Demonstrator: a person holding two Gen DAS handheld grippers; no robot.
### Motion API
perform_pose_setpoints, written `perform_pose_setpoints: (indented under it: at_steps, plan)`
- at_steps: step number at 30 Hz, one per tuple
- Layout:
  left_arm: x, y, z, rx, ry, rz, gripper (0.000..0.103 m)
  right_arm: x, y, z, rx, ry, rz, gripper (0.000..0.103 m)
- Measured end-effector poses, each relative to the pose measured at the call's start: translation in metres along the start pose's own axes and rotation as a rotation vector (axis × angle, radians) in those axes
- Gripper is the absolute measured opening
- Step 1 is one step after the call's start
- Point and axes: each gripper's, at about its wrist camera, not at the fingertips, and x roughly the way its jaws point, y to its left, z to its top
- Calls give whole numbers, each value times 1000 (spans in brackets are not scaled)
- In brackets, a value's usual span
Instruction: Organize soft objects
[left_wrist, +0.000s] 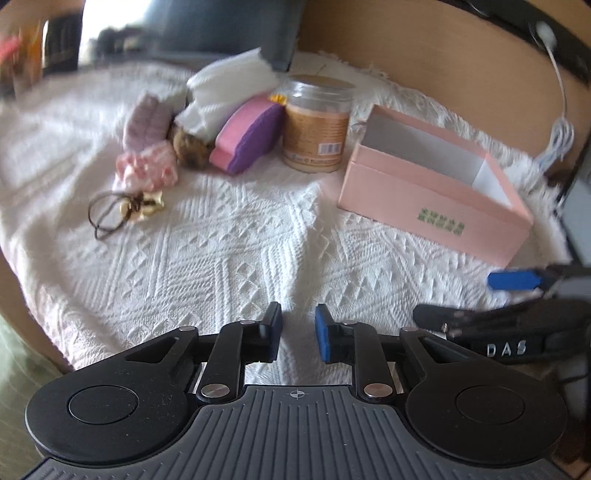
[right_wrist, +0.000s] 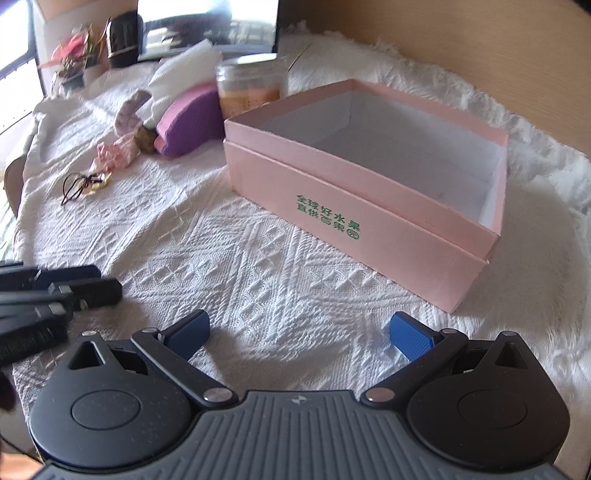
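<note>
both grippers are hovering empty over the cloth (left_wrist: 221, 266), left gripper (left_wrist: 298, 332) narrowly parted, right gripper (right_wrist: 299, 334) spread wide; i'd reach far-left for the scrunchie (left_wrist: 147, 170), pinching gently, then carry it to the box (right_wrist: 369, 206).

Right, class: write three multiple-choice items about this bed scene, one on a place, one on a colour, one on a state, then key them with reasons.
1. Where does the clear plastic jar with the tan label stand?
A. Inside the box
B. Between the pink-and-purple foam wedge and the box
C. On the floor

2. What colour is the print on the pink cardboard box?
A. Green
B. Red
C. Black

3. What state is the box in?
A. Lidded
B. Full of toys
C. Open and empty

Key: 1 B, the jar stands on the white woven blanket with the wedge on one side and the box on the other. 2 A, green characters mark its front wall. 3 C, its white interior shows bare.
</note>
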Motion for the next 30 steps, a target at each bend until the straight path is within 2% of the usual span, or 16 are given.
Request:
perform_pose_setpoints:
  at_steps: [1, 3, 6, 8, 10, 14, 19, 20, 22, 23, 28, 30]
  plan:
    - [0, 8, 4, -18, 9, -32, 23, 1, 0, 3, -2, 20, 4, 103]
    - [-3, 17, 13, 3, -8, -38, 23, 3, 0, 6, -1, 41, 3, 103]
    - [-17, 40, 32, 100, -99, -9, 23, 5, 0, 12, 0, 77, 8, 100]
    - [-23, 61, 49, 169, -140, 22, 23, 3, 3, 15, -4, 66, -8, 93]
    - [-21, 87, 72, 172, -140, 34, 23, -3, 13, 21, -34, 32, -41, 93]
    - [8, 125, 106, 139, 4, -27, 24, -16, 34, 35, -50, -52, -46, 93]
    - [42, 142, 113, 145, 144, -113, 24, -17, 57, 51, -33, -77, 9, 93]
    - [47, 141, 111, 157, 159, -117, 25, -16, 59, 51, -35, -77, 18, 93]
    - [57, 138, 109, 193, 171, -71, 26, -15, 65, 54, -41, -74, 38, 93]
    - [60, 136, 107, 214, 172, -62, 31, -13, 67, 55, -43, -74, 38, 93]
    - [62, 123, 98, 349, 168, -62, 34, -7, 72, 57, -47, -66, 44, 93]
    - [62, 124, 97, 346, 167, -70, 34, -3, 75, 59, -46, -62, 53, 93]
